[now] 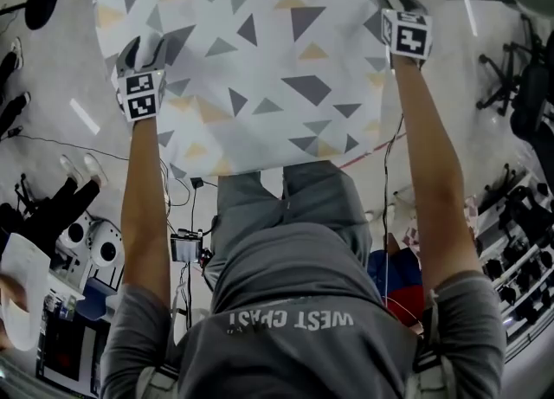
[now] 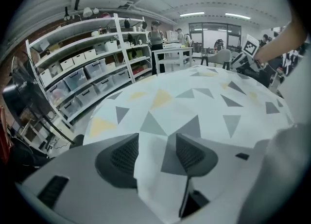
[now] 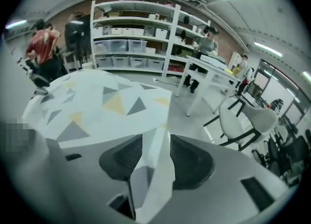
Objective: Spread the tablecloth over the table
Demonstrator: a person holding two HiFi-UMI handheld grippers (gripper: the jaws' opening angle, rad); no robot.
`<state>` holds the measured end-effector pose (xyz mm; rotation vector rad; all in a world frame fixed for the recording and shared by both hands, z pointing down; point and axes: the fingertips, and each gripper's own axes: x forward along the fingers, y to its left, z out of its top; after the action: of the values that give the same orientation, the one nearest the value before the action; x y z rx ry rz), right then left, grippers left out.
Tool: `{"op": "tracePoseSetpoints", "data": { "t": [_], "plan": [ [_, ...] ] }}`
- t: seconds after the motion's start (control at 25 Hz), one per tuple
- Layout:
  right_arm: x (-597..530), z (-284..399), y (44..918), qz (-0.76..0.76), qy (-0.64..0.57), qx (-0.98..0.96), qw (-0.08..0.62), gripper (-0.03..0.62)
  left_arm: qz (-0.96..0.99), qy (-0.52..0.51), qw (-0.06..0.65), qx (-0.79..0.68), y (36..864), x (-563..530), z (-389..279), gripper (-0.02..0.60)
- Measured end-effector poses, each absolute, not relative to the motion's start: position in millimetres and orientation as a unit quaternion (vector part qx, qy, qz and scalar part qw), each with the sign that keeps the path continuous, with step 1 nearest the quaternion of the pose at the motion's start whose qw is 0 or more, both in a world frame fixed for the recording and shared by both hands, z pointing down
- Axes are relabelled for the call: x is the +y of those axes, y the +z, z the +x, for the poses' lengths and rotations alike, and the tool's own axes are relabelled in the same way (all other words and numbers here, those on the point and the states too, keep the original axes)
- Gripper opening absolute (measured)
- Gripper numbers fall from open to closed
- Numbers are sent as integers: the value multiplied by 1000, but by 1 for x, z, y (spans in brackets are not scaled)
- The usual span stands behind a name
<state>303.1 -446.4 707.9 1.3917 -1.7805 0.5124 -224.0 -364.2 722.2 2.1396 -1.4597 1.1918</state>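
Tablecloth (image 1: 251, 60): thin white fabric printed with scattered grey, charcoal and pale yellow triangles. It lies spread smooth ahead of the person, fully covering the bench beneath it, with its near edge hanging.

Left hand-held gripper (image 1: 143, 47): ribbed dark pads stand apart, and the cloth's near-left corner lies loose between them.

Right hand-held gripper (image 1: 400, 3): jaws likewise apart, with a limp fold of the near-right corner standing in the gap, not pinched.

Marker cube (image 1: 143, 94): black-and-white squares, one on each gripper.

Surroundings: glossy pale floor (image 1: 69, 112), white metal shelving (image 2: 87, 67) holding boxy storage bins, moulded white chair (image 3: 252, 121).
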Motion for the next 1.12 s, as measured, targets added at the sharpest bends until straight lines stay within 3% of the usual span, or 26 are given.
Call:
{"op": "tracePoseSetpoints", "data": {
  "t": [0.16, 0.44, 0.68, 1.0, 1.12],
  "plan": [
    [-362, 255, 703, 500, 179, -735, 421, 158, 749, 414, 163, -491, 735, -338, -210, 238],
    [-247, 217, 748, 426, 209, -737, 481, 153, 748, 328, 196, -542, 740, -316, -196, 134],
    [-234, 212, 758, 425, 213, -740, 476, 70, 747, 327, 187, -548, 742, -302, -198, 114],
    [-238, 205, 770, 449, 240, -727, 461, 18, 786, 374, 171, -461, 746, -291, -201, 83],
    [-241, 203, 761, 457, 257, -710, 471, 33, 794, 373, 152, -455, 718, -291, -208, 83]
  ]
}}
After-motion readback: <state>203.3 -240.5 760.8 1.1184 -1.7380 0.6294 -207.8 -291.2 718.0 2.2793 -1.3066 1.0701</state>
